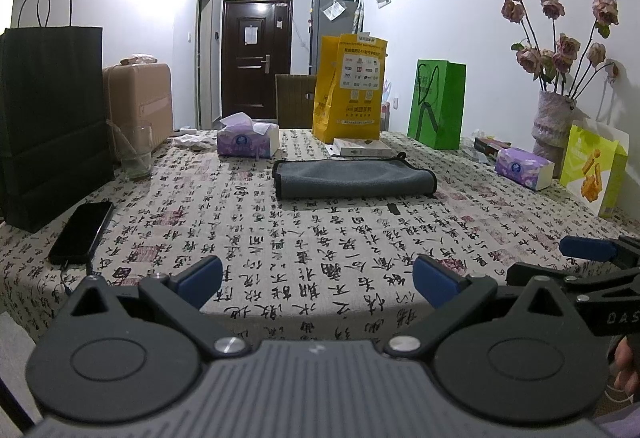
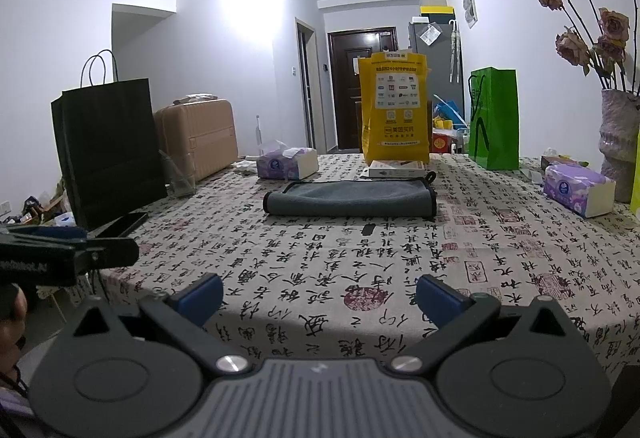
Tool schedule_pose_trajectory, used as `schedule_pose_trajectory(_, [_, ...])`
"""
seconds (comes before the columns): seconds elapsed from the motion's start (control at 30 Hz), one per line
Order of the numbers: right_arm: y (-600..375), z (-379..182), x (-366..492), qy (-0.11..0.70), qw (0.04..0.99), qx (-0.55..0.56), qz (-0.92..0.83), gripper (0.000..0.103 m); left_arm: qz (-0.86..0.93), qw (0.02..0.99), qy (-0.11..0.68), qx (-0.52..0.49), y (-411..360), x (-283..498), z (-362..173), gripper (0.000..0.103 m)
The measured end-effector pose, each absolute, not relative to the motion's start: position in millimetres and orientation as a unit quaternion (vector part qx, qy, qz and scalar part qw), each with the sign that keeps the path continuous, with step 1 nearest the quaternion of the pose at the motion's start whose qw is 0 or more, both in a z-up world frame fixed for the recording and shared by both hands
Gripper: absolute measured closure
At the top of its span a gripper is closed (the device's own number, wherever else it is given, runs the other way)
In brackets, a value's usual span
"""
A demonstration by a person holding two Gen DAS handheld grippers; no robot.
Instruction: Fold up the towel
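Note:
A grey towel with dark edging lies folded flat on the calligraphy-print tablecloth, far side of the table's middle. It also shows in the right wrist view. My left gripper is open and empty near the table's front edge, well short of the towel. My right gripper is open and empty, also near the front edge. The right gripper's blue pad shows at the right of the left wrist view.
A black paper bag, a phone and a glass stand at left. Tissue packs, a yellow bag, a green bag, a flat box and a vase of dried roses line the back and right.

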State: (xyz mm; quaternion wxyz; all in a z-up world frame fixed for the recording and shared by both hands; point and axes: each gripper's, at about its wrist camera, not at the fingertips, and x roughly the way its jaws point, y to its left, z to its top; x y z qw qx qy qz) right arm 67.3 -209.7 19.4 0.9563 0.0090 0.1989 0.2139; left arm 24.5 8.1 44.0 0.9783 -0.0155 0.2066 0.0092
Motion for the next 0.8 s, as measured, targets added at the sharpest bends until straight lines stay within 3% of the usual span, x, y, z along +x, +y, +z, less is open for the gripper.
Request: schedule_pose_trajectory(0.8, [-210.4,19.3,67.0,0.198,0.957,0.009,0.213,0.000,0.002,0.981,0.193,-0.004,4.9,21.1,44.9,0.000])
